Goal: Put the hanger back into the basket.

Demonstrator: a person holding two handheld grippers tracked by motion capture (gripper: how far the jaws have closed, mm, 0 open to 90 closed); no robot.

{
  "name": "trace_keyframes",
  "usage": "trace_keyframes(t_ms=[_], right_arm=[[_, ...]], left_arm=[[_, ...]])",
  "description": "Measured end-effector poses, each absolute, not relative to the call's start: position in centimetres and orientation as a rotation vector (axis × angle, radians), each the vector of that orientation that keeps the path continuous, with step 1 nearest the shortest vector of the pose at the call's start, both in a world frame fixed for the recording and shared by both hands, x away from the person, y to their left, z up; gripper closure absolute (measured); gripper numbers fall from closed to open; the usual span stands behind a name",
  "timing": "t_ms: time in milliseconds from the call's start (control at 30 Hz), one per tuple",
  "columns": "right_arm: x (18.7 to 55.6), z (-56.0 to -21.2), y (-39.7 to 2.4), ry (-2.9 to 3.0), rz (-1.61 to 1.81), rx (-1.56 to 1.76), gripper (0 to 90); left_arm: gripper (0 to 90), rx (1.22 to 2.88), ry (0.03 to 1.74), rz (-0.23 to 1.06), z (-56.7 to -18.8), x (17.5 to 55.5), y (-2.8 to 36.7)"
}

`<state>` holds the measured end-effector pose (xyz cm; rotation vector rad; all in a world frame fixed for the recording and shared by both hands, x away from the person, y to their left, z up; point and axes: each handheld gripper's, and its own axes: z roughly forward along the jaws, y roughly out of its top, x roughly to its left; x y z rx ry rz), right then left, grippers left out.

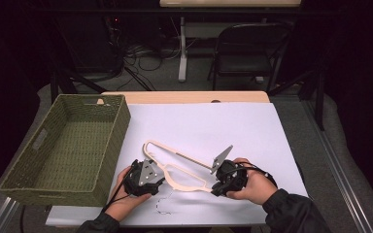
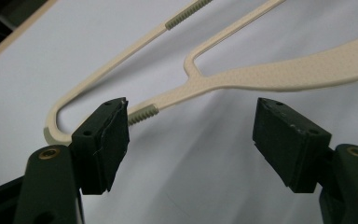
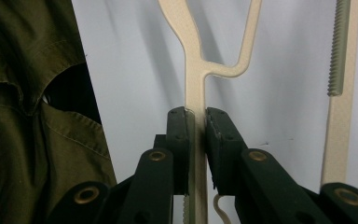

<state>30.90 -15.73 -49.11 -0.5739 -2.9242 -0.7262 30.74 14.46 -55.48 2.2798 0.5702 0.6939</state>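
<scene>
Closest to the camera are the two hands at the near edge of the bench (image 1: 252,121), one gripper each. The right gripper (image 3: 196,140) has its jaws clamped tight on a thin bar of the hanger (image 1: 175,167), just below the spot where that bar forks in two. In the right gripper view the bar runs straight up between the pads, and a second bar with a ribbed grip strip stands off to the side of it.

The left gripper (image 2: 191,140) has its jaws spread wide with nothing between them. They sit just short of the hanger's rounded end; one pad nearly meets a ribbed bit of the bar, but I can't tell if it actually touches.

The hanger is a cream plastic one, flat and slim, with a fine dotted texture on the wider arm and grey-green ribbed sections on the thin bars. It lies between the two grippers on the white sheet (image 1: 213,126), with a green woven basket (image 1: 68,145) just beside its left end.
</scene>
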Motion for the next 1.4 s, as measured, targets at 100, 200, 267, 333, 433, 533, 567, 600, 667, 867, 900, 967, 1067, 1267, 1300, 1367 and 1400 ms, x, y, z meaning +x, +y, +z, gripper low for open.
trace_keyframes(t_ms=[100,200,267,333,433,533,567,600,667,867,900,967,1067,1267,1300,1367,1400], right_arm=[[30.9,-49.1,-15.8,-2.922,-0.725,-0.581,80.2],[30.9,-49.1,-15.8,-2.922,-0.726,-0.578,80.2],[30.9,-49.1,-15.8,-2.922,-0.727,-0.576,80.2],[30.9,-49.0,-15.8,-2.928,-0.719,-0.576,80.2],[31.0,-49.0,-15.9,-2.916,-0.735,-0.578,80.2],[31.0,-49.0,-16.0,-2.914,-0.739,-0.574,80.2],[31.0,-49.0,-16.0,-2.914,-0.739,-0.574,80.2],[31.0,-49.0,-16.0,-2.914,-0.740,-0.573,80.2],[31.0,-49.0,-16.0,-2.917,-0.740,-0.573,80.2],[31.1,-49.0,-16.1,-2.915,-0.748,-0.571,80.1],[31.1,-49.0,-16.1,-2.915,-0.748,-0.570,80.1],[31.1,-49.0,-16.1,-2.916,-0.749,-0.566,80.1],[31.1,-49.0,-16.1,-2.911,-0.749,-0.576,80.1],[31.1,-49.2,-16.2,-2.910,-0.768,-0.571,80.1],[31.1,-49.2,-16.2,-2.910,-0.770,-0.571,80.1],[31.1,-49.1,-16.2,-2.911,-0.749,-0.571,80.1],[31.2,-49.1,-16.2,-2.913,-0.739,-0.568,80.1]], left_arm=[[27.5,2.281,0.528,0.732,-55.7,31.0,14.2],[29.9,2.281,0.500,0.757,-55.9,31.3,14.0],[30.0,2.278,0.472,0.763,-56.0,31.5,13.9],[30.1,2.274,0.461,0.768,-56.1,31.7,13.6],[30.5,2.278,0.431,0.777,-56.3,31.9,13.4],[32.4,2.279,0.427,0.776,-56.5,32.1,13.3],[32.4,2.276,0.424,0.774,-56.6,32.2,13.2],[32.9,2.276,0.423,0.773,-56.7,32.3,13.2],[34.0,2.277,0.410,0.768,-56.8,32.4,13.1],[40.0,2.286,0.366,0.797,-57.1,32.5,12.8],[41.1,2.281,0.369,0.800,-57.1,32.5,12.8],[43.0,2.282,0.368,0.803,-57.1,32.7,12.9],[45.8,2.285,0.361,0.801,-57.1,32.7,12.9],[48.2,2.291,0.319,0.806,-57.1,32.8,12.8],[48.9,2.292,0.317,0.807,-57.1,32.7,12.8],[49.4,2.291,0.309,0.809,-57.1,32.7,12.8],[50.4,2.298,0.291,0.815,-57.1,32.7,12.7]])
